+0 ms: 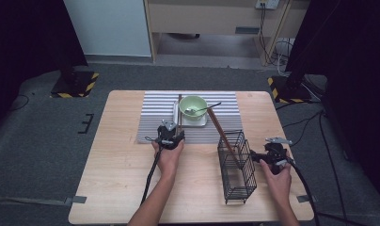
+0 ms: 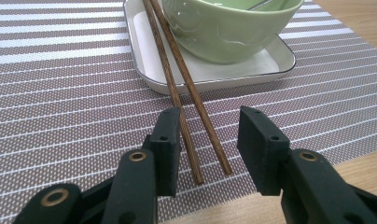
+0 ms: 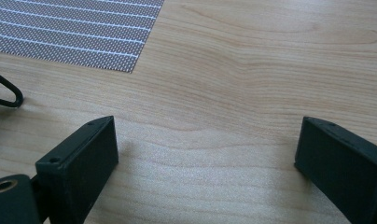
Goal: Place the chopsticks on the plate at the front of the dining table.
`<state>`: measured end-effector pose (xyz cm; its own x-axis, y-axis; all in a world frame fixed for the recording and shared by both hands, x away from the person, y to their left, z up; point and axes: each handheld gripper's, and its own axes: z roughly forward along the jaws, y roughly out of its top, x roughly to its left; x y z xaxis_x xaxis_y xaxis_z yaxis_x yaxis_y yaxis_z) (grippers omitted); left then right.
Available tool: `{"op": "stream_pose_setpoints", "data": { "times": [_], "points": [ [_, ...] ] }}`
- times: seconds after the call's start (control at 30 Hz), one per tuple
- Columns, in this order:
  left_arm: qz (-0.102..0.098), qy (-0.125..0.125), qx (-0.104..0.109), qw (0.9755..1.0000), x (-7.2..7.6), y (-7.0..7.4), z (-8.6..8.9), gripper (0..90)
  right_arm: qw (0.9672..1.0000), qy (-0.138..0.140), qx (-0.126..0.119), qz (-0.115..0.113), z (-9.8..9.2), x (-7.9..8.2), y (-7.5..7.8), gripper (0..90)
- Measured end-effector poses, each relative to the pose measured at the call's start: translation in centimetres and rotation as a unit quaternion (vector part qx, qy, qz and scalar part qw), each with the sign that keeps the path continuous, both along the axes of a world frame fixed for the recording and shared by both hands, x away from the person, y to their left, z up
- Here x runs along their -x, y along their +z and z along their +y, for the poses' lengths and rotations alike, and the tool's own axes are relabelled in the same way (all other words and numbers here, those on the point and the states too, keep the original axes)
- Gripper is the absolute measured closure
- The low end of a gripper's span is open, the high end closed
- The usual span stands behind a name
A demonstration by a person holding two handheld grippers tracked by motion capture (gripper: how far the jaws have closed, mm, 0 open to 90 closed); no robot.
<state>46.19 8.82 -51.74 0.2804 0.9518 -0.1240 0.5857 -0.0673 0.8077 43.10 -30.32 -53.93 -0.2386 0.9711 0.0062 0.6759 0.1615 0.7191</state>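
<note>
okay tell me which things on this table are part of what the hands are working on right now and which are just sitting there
In the job:
- left claw, open around the ends of the chopsticks
- white tray they lean on

Just lying about:
- green bowl with its spoon
- striped mat
- wire basket with one chopstick leaning in it
- right claw, open over bare table

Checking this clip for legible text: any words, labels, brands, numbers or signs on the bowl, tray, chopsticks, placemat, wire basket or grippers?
None can be read.
Green bowl, white tray, chopsticks, striped placemat and wire basket: no print visible.
Left gripper and right gripper: plain black jaws, no markings.
Floor stands' yellow-black hazard stripes: a pattern, no lettering.
</note>
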Motion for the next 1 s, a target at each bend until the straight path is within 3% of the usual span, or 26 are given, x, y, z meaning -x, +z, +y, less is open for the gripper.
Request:
{"op": "stream_pose_setpoints", "data": {
  "times": [0.23,1.0],
  "points": [
    [0.009,-0.002,-0.007,0.9999,-0.29,-0.76,-0.38,58.5,1.0,0.0,0.0,0.0,0.0,0.0,0.0,5.7],
    [0.011,-0.013,-0.009,0.9998,-0.37,-0.82,-0.28,74.4,1.0,0.001,0.001,0.0,-0.01,-0.01,-0.01,5.6]
  ]
}}
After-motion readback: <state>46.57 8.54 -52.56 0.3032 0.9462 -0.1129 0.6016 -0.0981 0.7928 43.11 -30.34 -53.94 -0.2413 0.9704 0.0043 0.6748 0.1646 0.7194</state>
